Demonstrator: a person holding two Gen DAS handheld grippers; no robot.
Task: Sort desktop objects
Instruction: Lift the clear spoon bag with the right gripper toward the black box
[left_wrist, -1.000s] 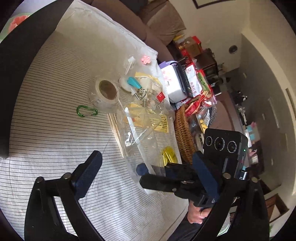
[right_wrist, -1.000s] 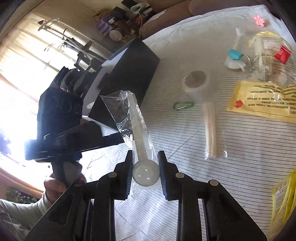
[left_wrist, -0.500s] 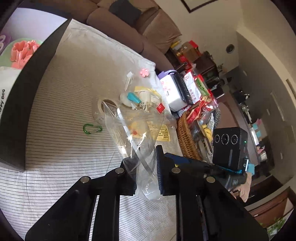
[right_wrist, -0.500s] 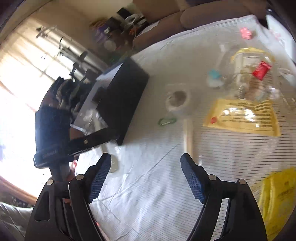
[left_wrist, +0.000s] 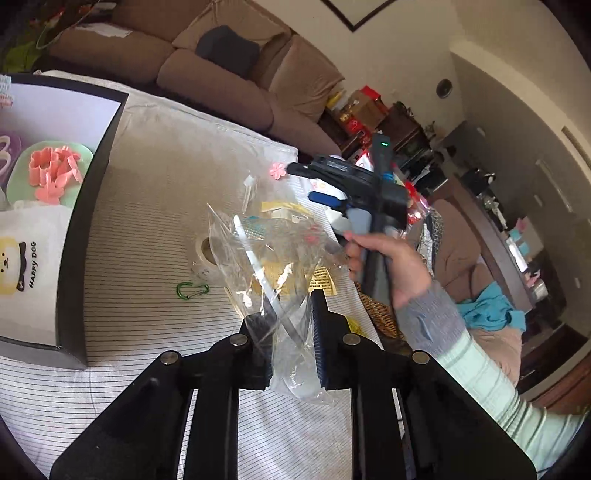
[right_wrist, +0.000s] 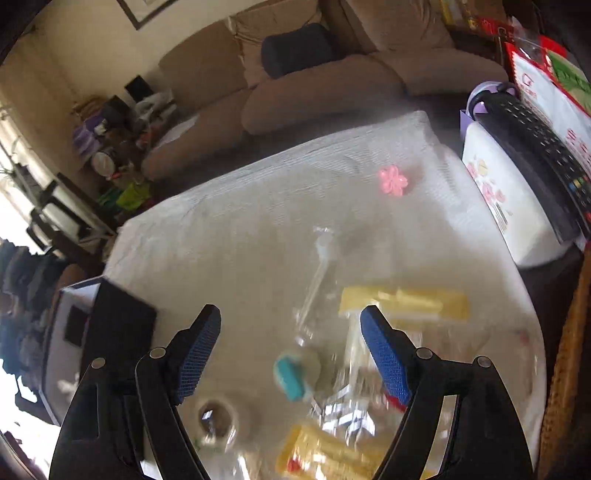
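Observation:
My left gripper (left_wrist: 290, 343) is shut on a clear plastic bag with a white spoon (left_wrist: 269, 273) and holds it above the striped tablecloth. My right gripper (right_wrist: 291, 354) is open and empty, raised over the pile of packets; it also shows in the left wrist view (left_wrist: 332, 192), held in a hand. Below it lie a teal-capped item (right_wrist: 290, 374), a yellow packet (right_wrist: 402, 302), a clear dropper (right_wrist: 321, 254) and a pink flower (right_wrist: 393, 181). A tape roll (left_wrist: 203, 254) and a green carabiner (left_wrist: 192, 290) lie on the cloth.
A black-sided box (left_wrist: 79, 236) with pink moulds (left_wrist: 51, 173) and a white "Happy Dog" item stands at the left. A wicker basket (left_wrist: 380, 317) and a white box with a remote (right_wrist: 517, 177) sit at the right edge. A brown sofa (left_wrist: 221, 74) stands behind.
The bagged spoon passed from my right gripper to my left, which shut on it. My right gripper opened, let go and swung away over the packets.

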